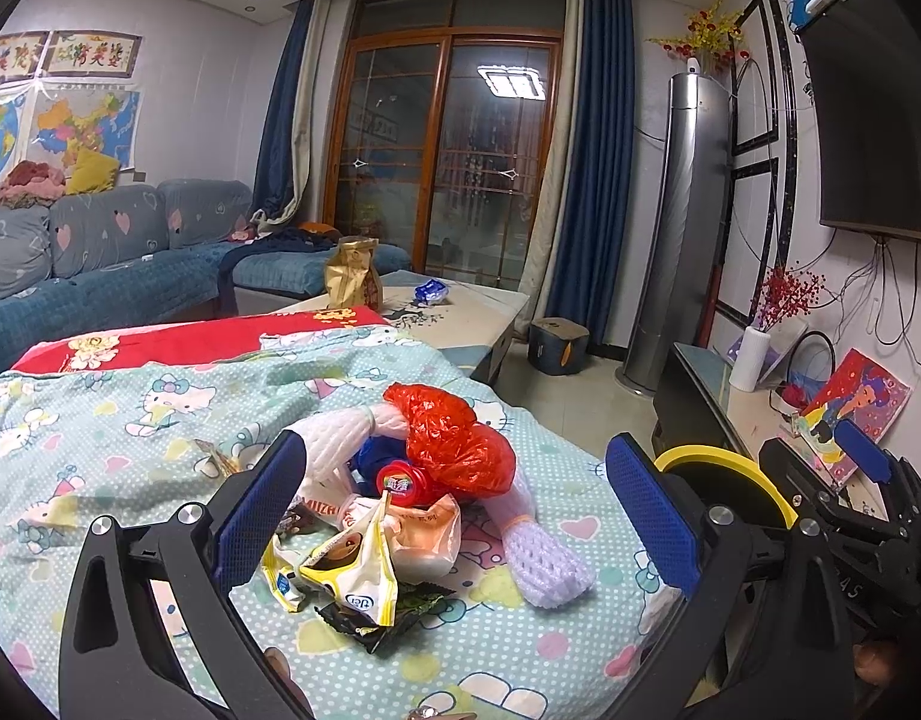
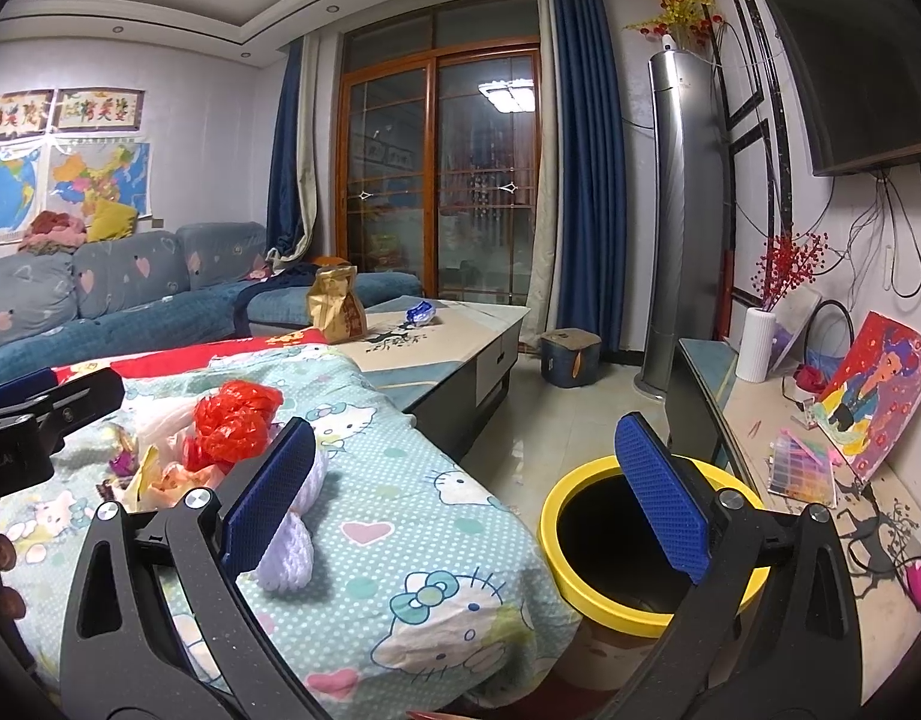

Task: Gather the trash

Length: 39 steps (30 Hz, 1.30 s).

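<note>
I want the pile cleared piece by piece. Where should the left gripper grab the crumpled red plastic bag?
Probably pinch the red plastic bag at its bulging top, coming from above: it sits highest on the pile, clear of the wrappers, and the left gripper is already open.

The left tool (image 1: 454, 516) is held level and forward, its 2 blue-padded fingers (image 1: 262, 510) spread wide with nothing clamped between them. The right tool (image 2: 466, 498) sits alongside it at a similar height, its 2 fingers (image 2: 661, 498) parted just as wide and gripping nothing. Fingertips of the person's hand (image 2: 1, 570) show at the frame edge.
</note>
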### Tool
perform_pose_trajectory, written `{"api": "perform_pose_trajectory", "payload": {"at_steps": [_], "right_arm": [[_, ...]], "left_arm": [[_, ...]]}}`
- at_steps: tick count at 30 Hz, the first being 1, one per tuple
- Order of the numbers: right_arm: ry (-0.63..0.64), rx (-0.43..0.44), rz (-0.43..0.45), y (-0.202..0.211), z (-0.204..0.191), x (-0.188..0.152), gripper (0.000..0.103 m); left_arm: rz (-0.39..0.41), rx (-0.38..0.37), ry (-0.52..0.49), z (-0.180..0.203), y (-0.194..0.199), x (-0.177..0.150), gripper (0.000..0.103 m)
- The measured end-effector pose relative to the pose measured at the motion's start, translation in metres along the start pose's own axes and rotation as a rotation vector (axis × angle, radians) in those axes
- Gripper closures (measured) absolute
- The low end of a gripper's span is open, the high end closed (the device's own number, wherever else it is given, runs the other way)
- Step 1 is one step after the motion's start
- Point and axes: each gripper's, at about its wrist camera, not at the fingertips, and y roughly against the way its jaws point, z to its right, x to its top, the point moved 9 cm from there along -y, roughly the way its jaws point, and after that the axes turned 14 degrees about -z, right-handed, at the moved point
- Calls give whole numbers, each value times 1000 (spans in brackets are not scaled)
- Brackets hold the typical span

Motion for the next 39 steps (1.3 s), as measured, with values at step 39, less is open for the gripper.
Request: {"api": "perform_pose_trajectory", "payload": {"at_steps": [39], "right_arm": [[76, 130, -83, -32, -36, 1, 11]], "left_arm": [[-62, -14, 94, -47, -35, 5, 6]]}}
